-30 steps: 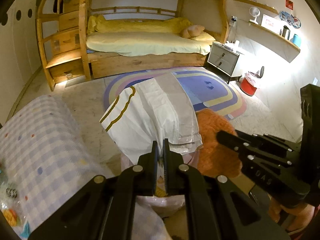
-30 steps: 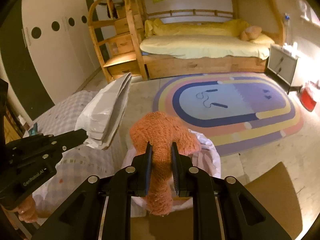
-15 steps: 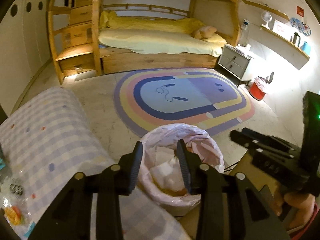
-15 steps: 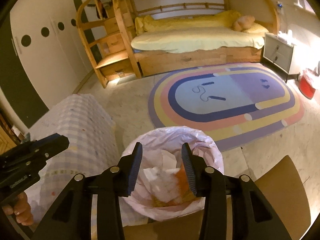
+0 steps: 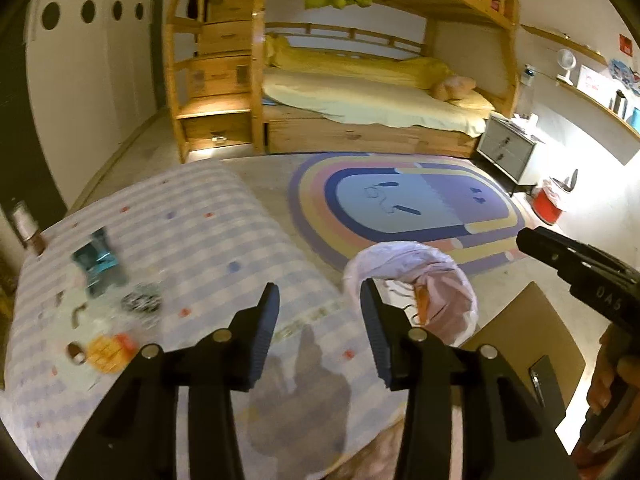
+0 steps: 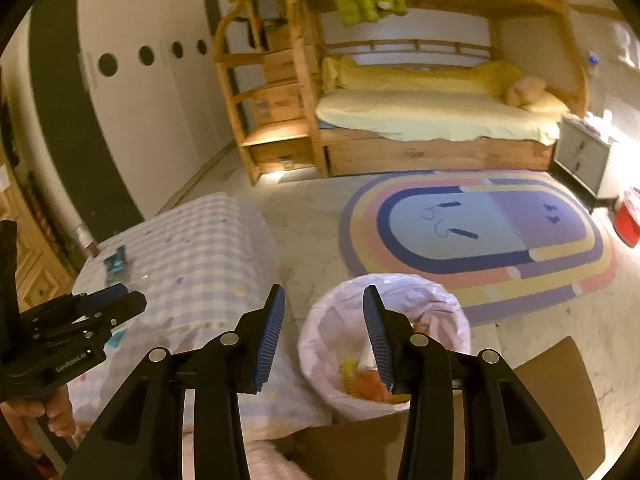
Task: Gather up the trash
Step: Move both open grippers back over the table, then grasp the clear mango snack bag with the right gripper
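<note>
Risk, as judged: the remaining litter on the checked-cloth bench (image 5: 192, 240) is small and flat, namely a teal wrapper (image 5: 98, 262), a dark crinkled wrapper (image 5: 141, 303) and an orange packet (image 5: 107, 353), all at about 9 to 10 o'clock of the left tongs (image 5: 318, 320). A pinch from above could catch the cloth instead, or slide the film away. The bin's pink liner (image 6: 384, 344) is loose and stands just off the bench edge, so a light wrapper released from high up may miss it or snag its rim. Left tongs: jaws wide, empty, touching nothing, hanging over the near bench edge, bin at 2 o'clock. Right tongs (image 6: 324, 334): jaws wide, empty, above the bin's left rim; orange and yellow waste lies inside.
</note>
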Motion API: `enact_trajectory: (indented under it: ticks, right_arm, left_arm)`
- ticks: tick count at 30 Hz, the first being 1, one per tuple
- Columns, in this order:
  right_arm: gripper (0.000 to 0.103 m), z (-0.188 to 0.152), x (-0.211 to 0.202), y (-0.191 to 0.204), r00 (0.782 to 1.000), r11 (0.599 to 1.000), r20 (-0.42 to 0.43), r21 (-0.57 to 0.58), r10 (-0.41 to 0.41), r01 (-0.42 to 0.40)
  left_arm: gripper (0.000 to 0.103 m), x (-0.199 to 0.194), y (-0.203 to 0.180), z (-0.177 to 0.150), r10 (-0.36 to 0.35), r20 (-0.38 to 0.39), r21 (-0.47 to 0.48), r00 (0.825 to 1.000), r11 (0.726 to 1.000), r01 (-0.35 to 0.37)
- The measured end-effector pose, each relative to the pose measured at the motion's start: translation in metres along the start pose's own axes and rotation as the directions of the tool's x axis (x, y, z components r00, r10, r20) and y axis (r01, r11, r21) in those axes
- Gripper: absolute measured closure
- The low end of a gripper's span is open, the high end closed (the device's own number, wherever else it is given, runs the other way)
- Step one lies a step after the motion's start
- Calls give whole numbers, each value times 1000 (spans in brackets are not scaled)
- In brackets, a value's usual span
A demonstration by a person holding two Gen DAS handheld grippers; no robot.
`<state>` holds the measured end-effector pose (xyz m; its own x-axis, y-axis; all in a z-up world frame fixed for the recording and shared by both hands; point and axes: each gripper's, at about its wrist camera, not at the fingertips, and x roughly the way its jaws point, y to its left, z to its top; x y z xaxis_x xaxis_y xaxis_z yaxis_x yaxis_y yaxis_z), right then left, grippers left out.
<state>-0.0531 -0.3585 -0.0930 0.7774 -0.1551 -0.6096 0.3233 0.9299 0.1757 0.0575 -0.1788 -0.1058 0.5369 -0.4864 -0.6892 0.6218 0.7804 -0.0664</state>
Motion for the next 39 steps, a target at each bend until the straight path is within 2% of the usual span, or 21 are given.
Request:
enact_trajectory:
  ticks: [2, 6, 11, 17, 20, 22, 28, 30, 32, 39]
  right_arm:
    - [61, -1, -2, 11, 1000, 1000, -5, -24, 18, -18]
    - [61, -6, -1, 46, 996, 992, -31, -88, 86, -89]
    - [61, -10, 10, 99, 984, 968, -75, -180, 164, -175]
    - [61, -18, 29, 160, 965, 931, -129, -260, 230, -257]
    - [60, -25, 37, 190, 956, 908, -153, -304, 251, -287]
    - [50, -29, 43, 207, 951, 896, -167, -325, 260, -302]
    - [32, -49, 66, 258, 949, 861, -196, -404, 248, -309]
    - [30, -56, 77, 273, 950, 854, -211, -424, 231, -302]
    - [24, -61, 88, 284, 950, 850, -223, -434, 220, -299]
    - [21, -73, 114, 311, 956, 845, -245, -467, 160, -261]
  left_arm:
    - [56, -9, 8, -5, 22, 3, -9, 1000, 1000, -22]
    - [55, -27, 30, -22, 66, 6, -50, 998, 997, -66]
    - [49, -46, 67, -42, 144, 3, -110, 990, 984, -143]
    - [48, -68, 122, -63, 257, -10, -204, 966, 946, -254]
    - [43, -77, 149, -73, 313, -24, -247, 949, 918, -309]
    - [38, -81, 165, -80, 340, -31, -270, 940, 903, -335]
    - [37, -87, 207, -99, 397, -59, -331, 916, 858, -393]
    - [37, -87, 217, -105, 398, -70, -347, 915, 850, -396]
    - [37, -85, 224, -109, 395, -76, -358, 916, 846, -394]
    - [37, -76, 237, -117, 370, -95, -378, 924, 845, -378]
